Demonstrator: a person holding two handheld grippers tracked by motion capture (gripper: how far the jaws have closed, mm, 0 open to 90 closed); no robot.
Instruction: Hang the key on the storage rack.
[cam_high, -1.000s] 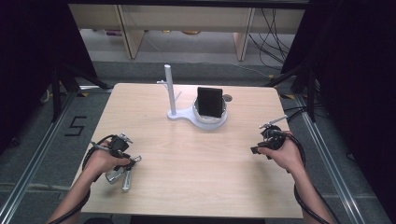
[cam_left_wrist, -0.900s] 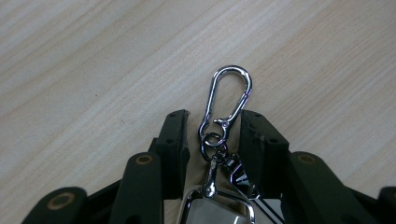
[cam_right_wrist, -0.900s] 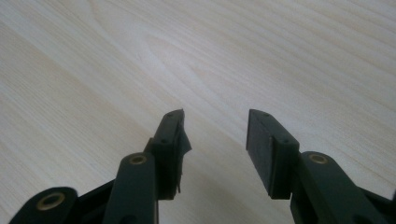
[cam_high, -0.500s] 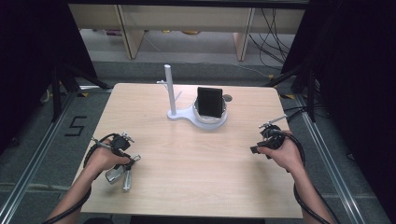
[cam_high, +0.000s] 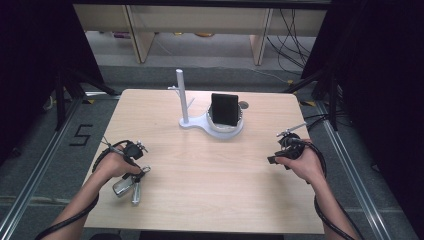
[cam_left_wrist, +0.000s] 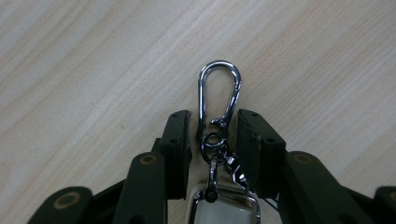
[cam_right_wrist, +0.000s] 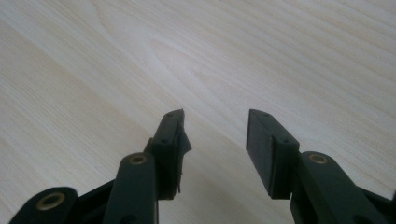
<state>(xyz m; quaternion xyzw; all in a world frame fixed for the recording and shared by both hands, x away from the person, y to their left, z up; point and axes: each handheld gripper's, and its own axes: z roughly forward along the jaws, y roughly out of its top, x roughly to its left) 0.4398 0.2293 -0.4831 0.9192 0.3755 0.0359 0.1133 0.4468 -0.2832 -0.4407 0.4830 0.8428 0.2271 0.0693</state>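
A silver keychain (cam_left_wrist: 219, 93) with a carabiner clip, a small ring and a metal tag lies flat on the wooden table (cam_high: 210, 190). In the high view the keychain (cam_high: 129, 189) is at the front left, just under the person's left hand. My left gripper (cam_left_wrist: 214, 133) is low over it, its black jaws either side of the clip's lower end and ring with a narrow gap showing, so it is open. My left gripper (cam_high: 132, 179) points toward the table's front. At the right, my right gripper (cam_high: 273, 160) is open over bare wood, and nothing is between its jaws (cam_right_wrist: 215, 135).
A white stand (cam_high: 183, 102) with an upright post and a round base stands at the back middle. A black box (cam_high: 225, 111) sits upright in that base. Shelving and cables lie beyond the far edge. Dark floor surrounds the table.
The left hand has shifted slightly over the keychain. The right hand has barely moved.
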